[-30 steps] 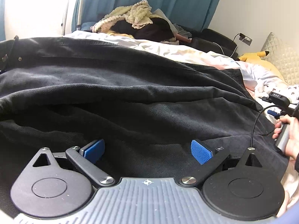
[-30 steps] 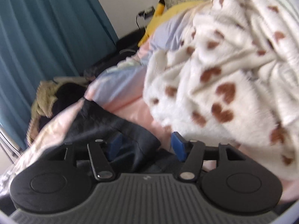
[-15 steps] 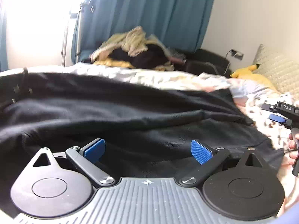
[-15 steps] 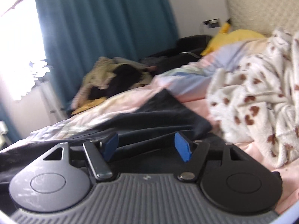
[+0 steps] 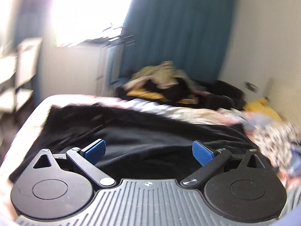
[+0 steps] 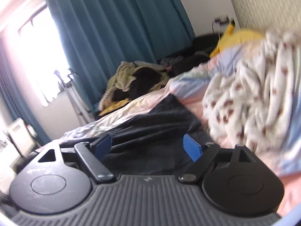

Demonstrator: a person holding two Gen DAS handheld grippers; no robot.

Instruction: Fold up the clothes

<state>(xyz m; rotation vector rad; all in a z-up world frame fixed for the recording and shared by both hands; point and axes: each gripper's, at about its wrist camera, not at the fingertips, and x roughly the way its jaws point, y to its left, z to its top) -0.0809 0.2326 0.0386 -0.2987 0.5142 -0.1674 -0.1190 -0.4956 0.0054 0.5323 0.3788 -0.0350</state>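
Left wrist view: left claw spread wide, blue pads well apart, nothing between them. Black garment lies spread across the bed, directly ahead of and below the claw; its near edge passes under the fingers. Whether the pads touch the cloth cannot be told. Frame is motion-blurred.

Beyond the garment: pale patterned bedding, then a heap of clothes in cream, yellow and black at the far side of the bed. Teal curtain behind the heap, bright window to its left. Spotted blanket at the right edge of the bed.

Right wrist view: right claw also released, fingers apart, nothing gripped. Same black garment runs from between the fingers away toward the far left, lying on the pink and white bedding. White fleece blanket with brown spots bunched just to the right of the garment, touching its edge. Yellow plush toy behind the blanket, near the quilted headboard. Clothes heap and teal curtain in the background.
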